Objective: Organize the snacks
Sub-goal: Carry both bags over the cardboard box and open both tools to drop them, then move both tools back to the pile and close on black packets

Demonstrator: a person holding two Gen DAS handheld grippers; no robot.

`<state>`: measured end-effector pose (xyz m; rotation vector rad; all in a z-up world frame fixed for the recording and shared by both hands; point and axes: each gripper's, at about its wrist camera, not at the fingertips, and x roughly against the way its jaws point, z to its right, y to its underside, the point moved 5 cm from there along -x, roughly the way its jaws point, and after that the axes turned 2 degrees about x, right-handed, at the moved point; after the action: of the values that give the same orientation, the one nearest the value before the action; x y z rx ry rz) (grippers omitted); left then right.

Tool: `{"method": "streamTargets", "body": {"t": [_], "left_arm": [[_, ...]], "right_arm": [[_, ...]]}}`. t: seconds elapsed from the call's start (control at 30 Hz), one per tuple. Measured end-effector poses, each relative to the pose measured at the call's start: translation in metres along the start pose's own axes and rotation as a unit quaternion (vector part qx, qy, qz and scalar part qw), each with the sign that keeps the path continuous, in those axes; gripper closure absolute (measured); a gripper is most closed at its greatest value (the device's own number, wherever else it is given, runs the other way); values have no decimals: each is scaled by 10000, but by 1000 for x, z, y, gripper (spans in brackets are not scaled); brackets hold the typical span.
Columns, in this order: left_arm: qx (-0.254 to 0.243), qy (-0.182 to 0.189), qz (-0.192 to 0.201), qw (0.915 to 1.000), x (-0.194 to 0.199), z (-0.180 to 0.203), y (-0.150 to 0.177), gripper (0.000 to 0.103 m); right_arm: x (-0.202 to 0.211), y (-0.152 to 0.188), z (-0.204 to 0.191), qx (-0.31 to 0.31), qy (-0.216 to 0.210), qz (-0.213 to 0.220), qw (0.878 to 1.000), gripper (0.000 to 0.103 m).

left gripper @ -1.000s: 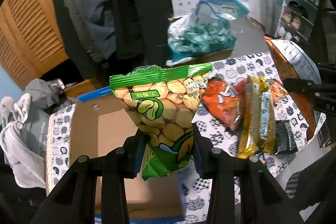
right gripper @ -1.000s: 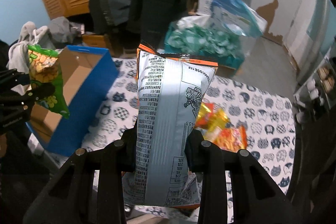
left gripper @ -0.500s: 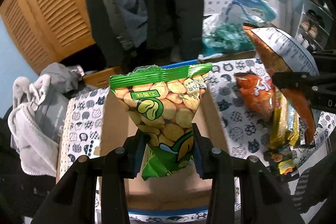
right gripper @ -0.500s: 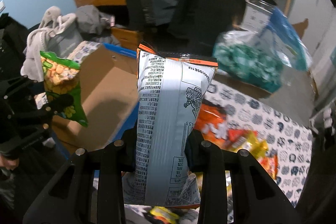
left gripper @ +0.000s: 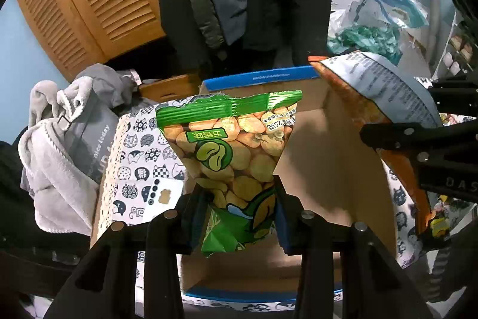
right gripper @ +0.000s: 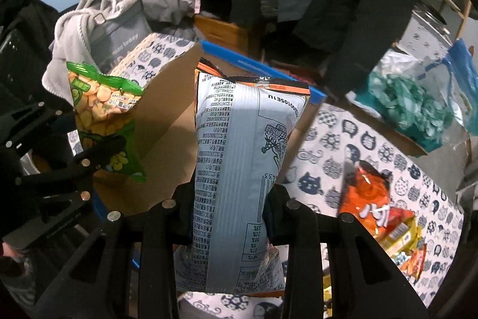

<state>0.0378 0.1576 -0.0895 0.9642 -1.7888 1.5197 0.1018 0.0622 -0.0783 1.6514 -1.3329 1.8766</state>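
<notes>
Claw (right gripper: 230, 214) beside unseen orange packets (right gripper: 367, 199)

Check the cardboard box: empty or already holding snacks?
Looks empty. The cardboard box shows only bare brown floor and walls; the green bean packet hangs above, partly hiding it.

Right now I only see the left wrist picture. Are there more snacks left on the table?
Observer: Yes. An orange bag and some yellow packs lie on the cat-pattern cloth, to the right of the box.
Operator: What does the front of the big bag look like?
Observer: The silver bag in the right tool shows rows of small print and a little drawing.
Operator: Is my green bag over the box?
Observer: From the right side, the green bag in the left tool hangs in front of the box's open inside.
</notes>
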Motion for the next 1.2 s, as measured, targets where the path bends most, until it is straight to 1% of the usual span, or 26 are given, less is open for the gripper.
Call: {"method": "streamTargets", "body": {"t": [0.2, 0.27, 0.33, 0.4, 0.47, 0.5, 0.57, 0.63, 0.83, 0.87, 0.9, 1.03, 1.13, 1.2], "left_arm": [[51, -11, -119, 9999, -8, -8, 7, 62], [81, -44, -156, 9998, -9, -11, 8, 61], [126, -46, -205, 9997, -11, -13, 9, 55], [119, -99, -172, 9997, -10, -14, 8, 49], [79, -139, -107, 9998, -8, -12, 6, 37], [57, -142, -73, 9999, -6, -11, 6, 36], [-15, -154, -46, 9999, -5, -7, 5, 36], [-59, -147, -49, 9999, -5, -3, 4, 36], [-198, 4, -51, 9998, -1, 14, -1, 35], [-228, 15, -42, 9997, 0, 18, -2, 31], [-256, 34, -25, 9997, 2, 22, -3, 30], [-388, 219, -2, 9990, 9, 43, -8, 30], [-526, 388, 27, 9979, 13, 61, -10, 25], [-605, 417, 16, 9973, 14, 71, -12, 24]], "right_arm": [[-15, -4, -13, 84, -65, -147, 9998, 71], [-16, -4, -15, 102, -75, -170, 9998, 63], [-16, -5, -16, 115, -23, -138, 9998, 49], [-14, -5, -15, 100, 3, -111, 9999, 44], [-11, -5, -13, 84, 19, -90, 9999, 43], [-9, -4, -11, 69, 27, -78, 9999, 43], [-5, -2, -6, 19, 33, -41, 10000, 42], [0, 0, 1, -72, 81, -18, 9999, 37], [14, 15, 26, -289, 246, 21, 9993, 35], [17, 18, 32, -334, 273, 16, 9991, 34], [19, 22, 36, -370, 296, 8, 9989, 33], [28, 42, 59, -528, 431, -24, 9977, 31], [35, 59, 75, -637, 492, -70, 9967, 31], [40, 70, 86, -726, 517, -96, 9960, 31]]}}
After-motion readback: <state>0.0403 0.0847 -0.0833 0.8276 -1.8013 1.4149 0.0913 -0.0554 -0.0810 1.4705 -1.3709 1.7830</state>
